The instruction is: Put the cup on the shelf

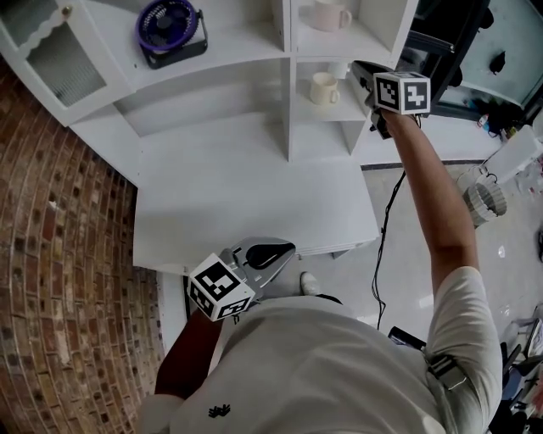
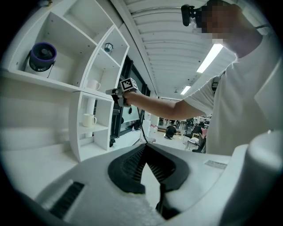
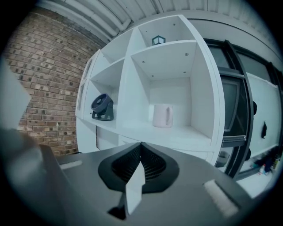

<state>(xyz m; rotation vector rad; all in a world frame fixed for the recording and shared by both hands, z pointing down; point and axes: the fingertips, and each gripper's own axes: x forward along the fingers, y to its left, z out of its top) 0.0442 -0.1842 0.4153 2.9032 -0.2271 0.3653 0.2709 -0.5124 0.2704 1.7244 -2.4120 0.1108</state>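
At lower left, the left gripper is held low by the person's waist, over the near edge of the white desk. It is clenched with nothing in it and takes no part.

Up the frame and to the right, two cups stand on the white shelf. A pale pink cup sits in the upper compartment at top centre, and a cream cup sits in the one below. Both are upright and neither is touched by a gripper. It cannot be told which of them the task means.

At upper right, the right gripper is stretched out on a bare arm just in front of those compartments. Its jaws are pressed together on nothing, and its own camera looks at the pink cup from a short way off.

The placing therefore looks finished. What seems left is to draw the right gripper straight back, clear of the shelf edge and of both cups, since a sideways swing could tip either one.

A brick wall curves down the left side. A dark blue fan stands on the shelf at upper left. The desk top is bare and matt white. At right is a glossy pale floor with a black cable trailing over it, and the left gripper view shows long ceiling lights running back into a large workroom.
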